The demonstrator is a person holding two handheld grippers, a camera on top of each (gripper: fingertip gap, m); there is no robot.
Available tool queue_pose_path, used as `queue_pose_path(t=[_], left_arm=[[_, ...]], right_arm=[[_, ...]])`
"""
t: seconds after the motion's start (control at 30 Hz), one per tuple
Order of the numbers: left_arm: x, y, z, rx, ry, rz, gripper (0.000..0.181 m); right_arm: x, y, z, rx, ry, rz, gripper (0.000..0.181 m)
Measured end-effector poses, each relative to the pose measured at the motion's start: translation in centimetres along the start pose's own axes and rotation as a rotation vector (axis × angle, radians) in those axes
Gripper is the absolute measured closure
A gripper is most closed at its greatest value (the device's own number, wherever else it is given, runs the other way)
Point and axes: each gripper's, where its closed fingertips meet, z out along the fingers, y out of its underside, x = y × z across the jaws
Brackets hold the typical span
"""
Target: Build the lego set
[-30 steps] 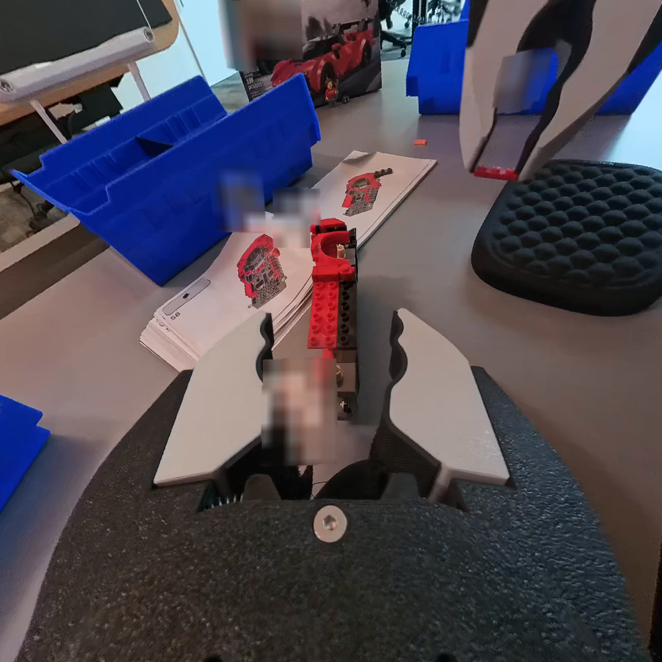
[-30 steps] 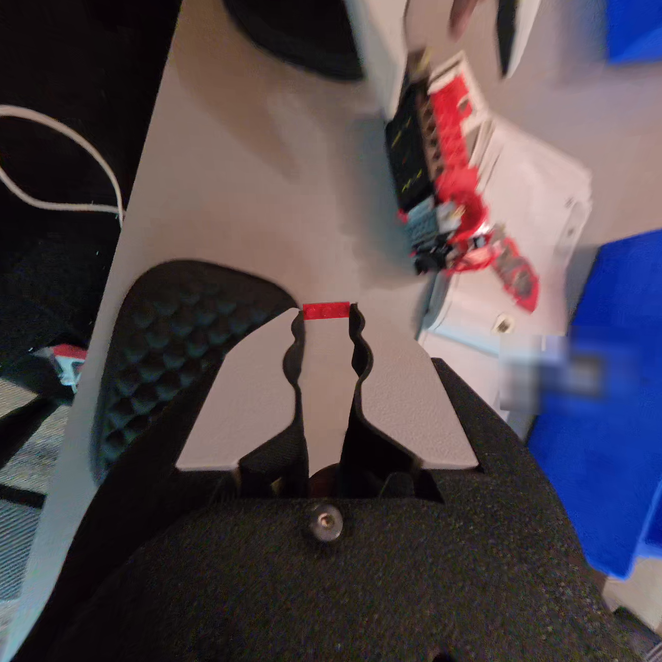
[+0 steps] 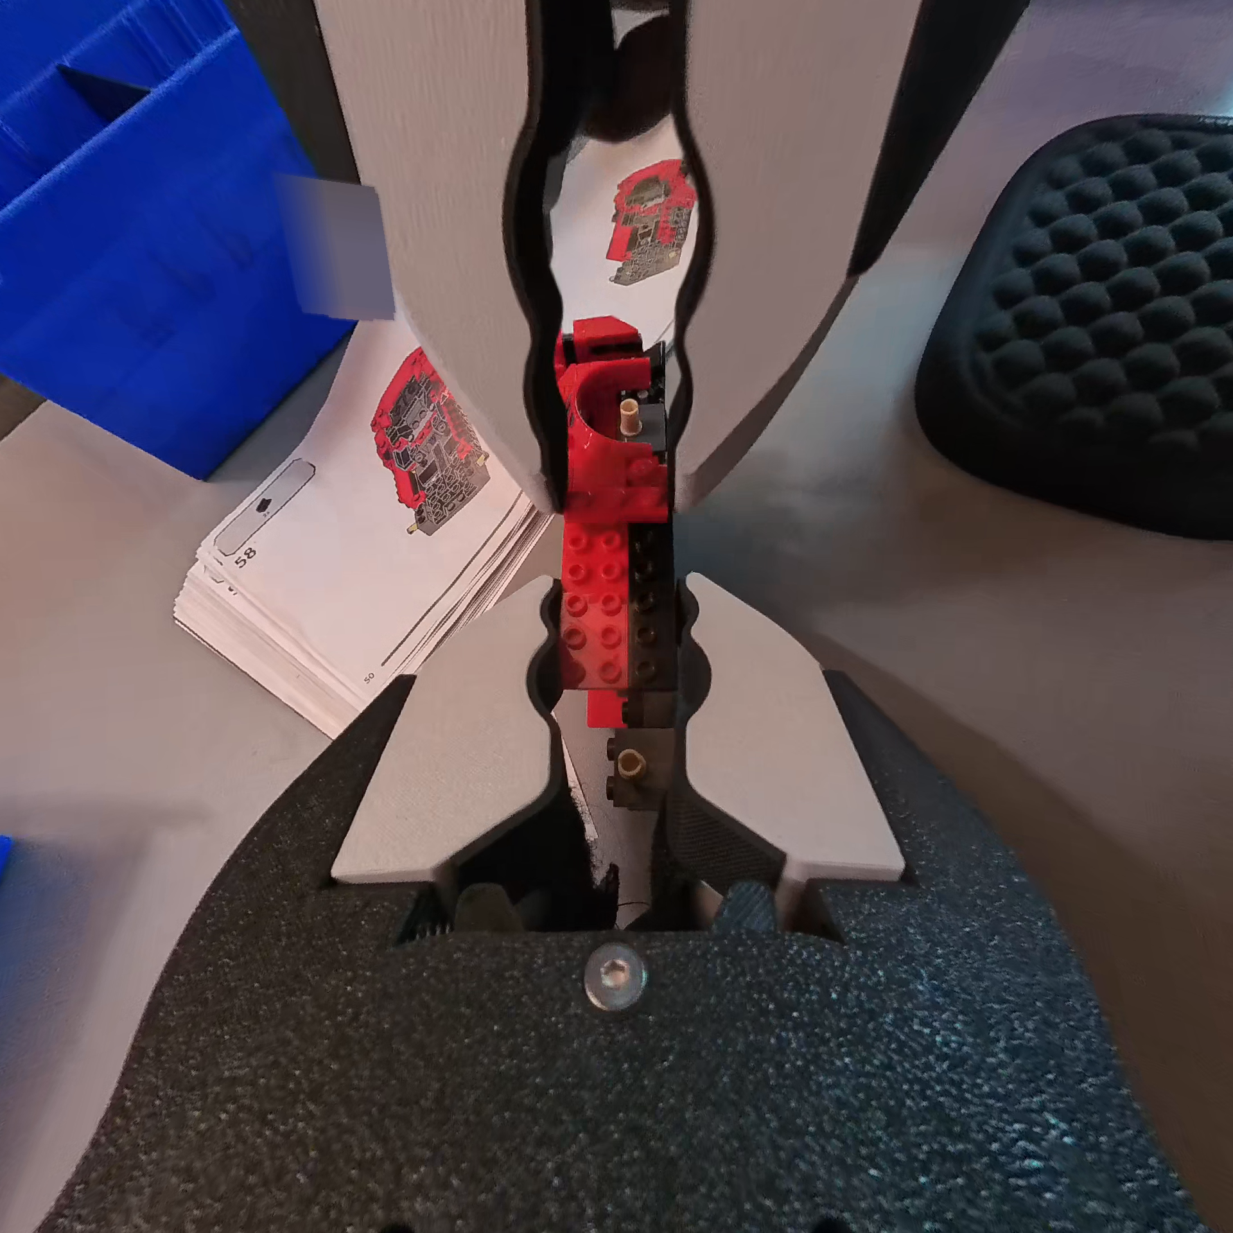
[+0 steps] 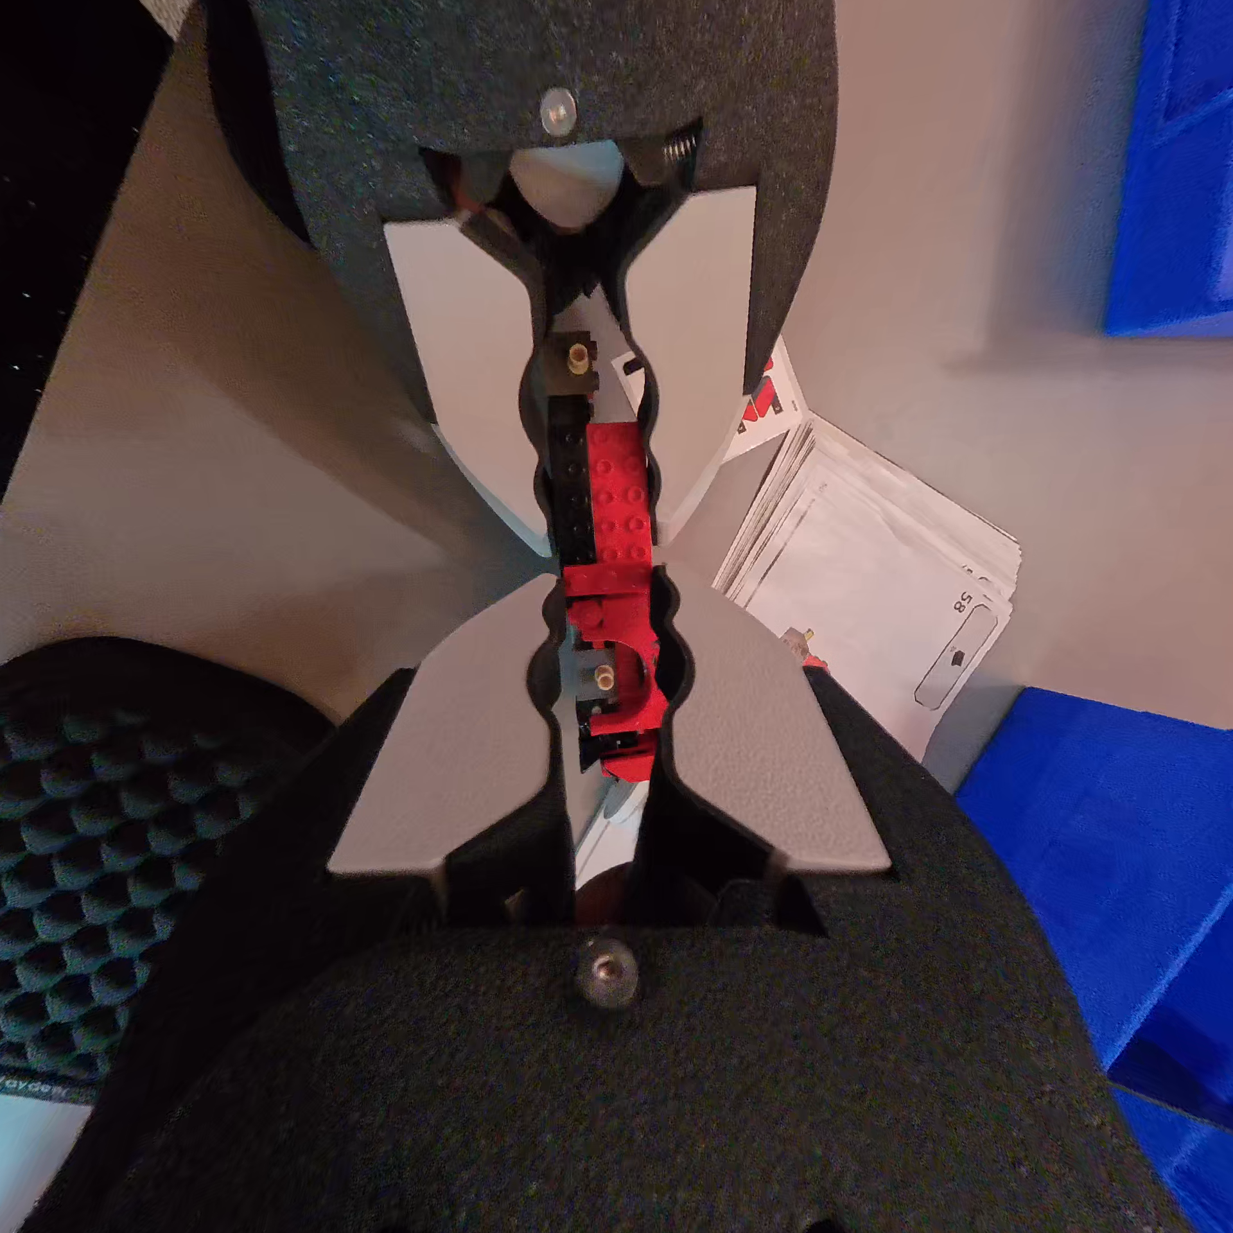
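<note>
Left wrist view. Left gripper [image 3: 614, 640] low in frame, fingers closed onto the near end of a red and black lego assembly [image 3: 617, 600], clamped on both flanks and held clear above the grey table [image 3: 867, 600]. Studded red plate on the left of the assembly, black strip on the right, a tan pin at the near end and another in the red arch farther off. Right gripper [image 3: 617, 494] reaching in from the far side, tips facing the left gripper's, fingers pinched around the far, arched end of the same assembly. Beneath and to the left, an open instruction booklet [image 3: 347, 567] lying flat with pictures of the red model. Far left, a blue bin [image 3: 147, 267]. Right, a black dimpled pad [image 3: 1101, 320] resting on the table.

Right wrist view. Right gripper [image 4: 610, 587] near, fingers squeezed against the sides of the arched red end of the lego assembly [image 4: 610, 534]. Left gripper [image 4: 600, 540] opposite, coming from the far side, closed on the studded end, the two sets of tips almost meeting at mid-length. Instruction booklet [image 4: 867, 587] to the right on the table [image 4: 233, 467]. Blue bin [image 4: 1101, 867] near right, a second blue bin [image 4: 1174, 200] far right. Dimpled pad [image 4: 133, 834] near left.
</note>
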Motion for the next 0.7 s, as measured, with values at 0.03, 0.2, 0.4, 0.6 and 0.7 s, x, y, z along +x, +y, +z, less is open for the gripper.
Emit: queue_pose_path(t=[0.03,0.2,0.4,0.6,0.7], left_arm=[[0.01,0.00,0.00,0.001,0.000,0.001,0.151],[0.00,0.00,-0.04,0.004,0.001,0.002,0.151],[0.06,-0.06,-0.09,0.012,0.002,0.011,0.151],[0.04,-0.16,-0.15,0.022,0.007,0.003,0.151],[0.03,-0.16,-0.13,0.022,0.009,0.000,0.151]], right_arm=[[-0.02,0.09,0.14,-0.017,-0.001,-0.002,0.158],[-0.02,0.32,0.37,-0.088,-0.004,-0.015,0.157],[-0.06,0.42,0.35,-0.124,-0.030,0.012,0.157],[-0.07,0.42,0.37,-0.139,-0.032,0.025,0.157],[-0.07,0.44,0.34,-0.146,-0.024,0.009,0.157]])
